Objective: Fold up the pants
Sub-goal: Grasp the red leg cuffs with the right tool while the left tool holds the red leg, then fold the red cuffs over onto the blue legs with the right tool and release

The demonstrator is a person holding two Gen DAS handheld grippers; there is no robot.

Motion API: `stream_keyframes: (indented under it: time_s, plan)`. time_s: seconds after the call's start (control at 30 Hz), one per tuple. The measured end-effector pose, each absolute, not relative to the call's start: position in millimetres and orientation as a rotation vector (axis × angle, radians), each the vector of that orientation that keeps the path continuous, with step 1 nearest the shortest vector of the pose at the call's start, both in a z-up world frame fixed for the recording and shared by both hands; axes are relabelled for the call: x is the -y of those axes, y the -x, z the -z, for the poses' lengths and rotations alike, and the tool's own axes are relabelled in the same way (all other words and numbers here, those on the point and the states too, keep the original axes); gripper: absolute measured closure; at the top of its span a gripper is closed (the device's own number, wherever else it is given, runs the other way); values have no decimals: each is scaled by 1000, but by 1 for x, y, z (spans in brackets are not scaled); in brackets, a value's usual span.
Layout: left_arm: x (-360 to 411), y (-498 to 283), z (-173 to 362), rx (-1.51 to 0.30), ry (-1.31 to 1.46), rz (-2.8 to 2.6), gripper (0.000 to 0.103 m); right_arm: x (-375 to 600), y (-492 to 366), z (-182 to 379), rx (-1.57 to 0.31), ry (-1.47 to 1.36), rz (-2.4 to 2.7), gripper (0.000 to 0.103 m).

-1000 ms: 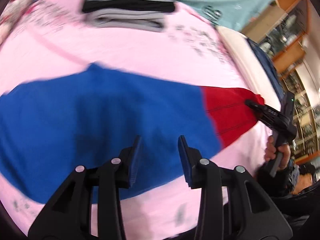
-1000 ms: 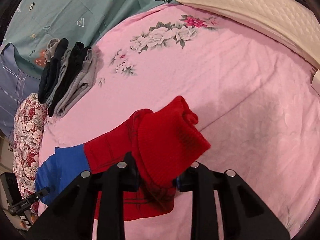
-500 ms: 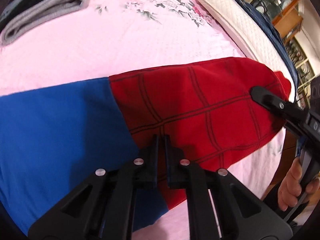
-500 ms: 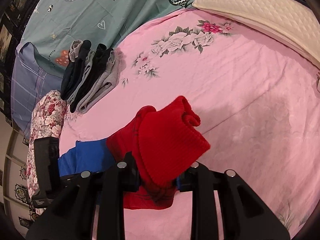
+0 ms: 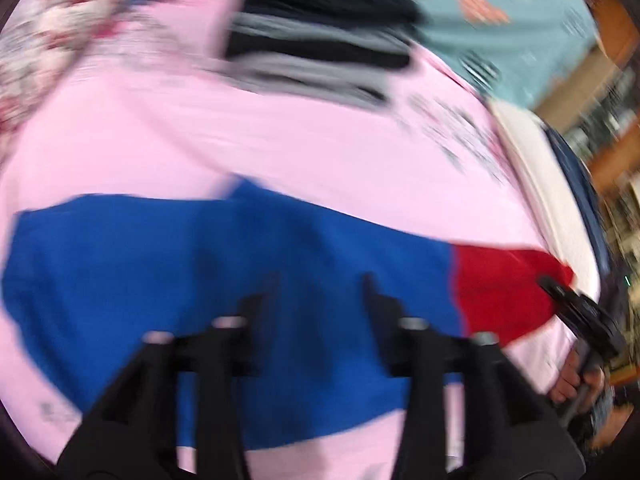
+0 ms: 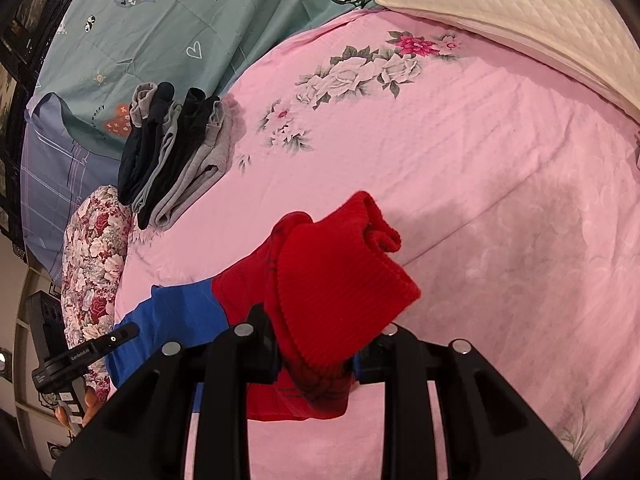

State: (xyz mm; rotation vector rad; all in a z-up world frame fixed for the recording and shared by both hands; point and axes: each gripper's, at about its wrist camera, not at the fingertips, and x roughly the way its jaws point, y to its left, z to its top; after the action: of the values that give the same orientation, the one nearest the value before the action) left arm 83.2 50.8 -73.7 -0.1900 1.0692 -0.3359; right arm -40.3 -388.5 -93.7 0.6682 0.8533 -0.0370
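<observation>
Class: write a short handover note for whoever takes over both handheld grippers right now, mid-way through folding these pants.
Right gripper: shut on the red ribbed cuff of the blue-and-red knit pants, lifted off the pink floral bedsheet.
Left gripper: jaws have just been opening, nothing between them, over the blue part.
Pants lie stretched out across the sheet; a stack of folded grey and black garments sits further back.
Done: cuff end picked up.
Left: no fold visible yet; probably grasp the blue end and fold.
</observation>
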Motion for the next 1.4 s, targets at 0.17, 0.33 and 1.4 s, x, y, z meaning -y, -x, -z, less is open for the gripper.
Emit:
stream_keyframes:
  time_s: [0.17,0.33,1.4]
  plan:
    - [-119,-91,101,-1126,297,201,57,388,41,94,-856,-663,41,77]
    - [-130,-92,126,-1177,281,222,57,389,39,95,-864,-659,48,77]
    - [-158,-94,146,-1078,398,544,54,60,-65,103,-1166,32,-343,36]
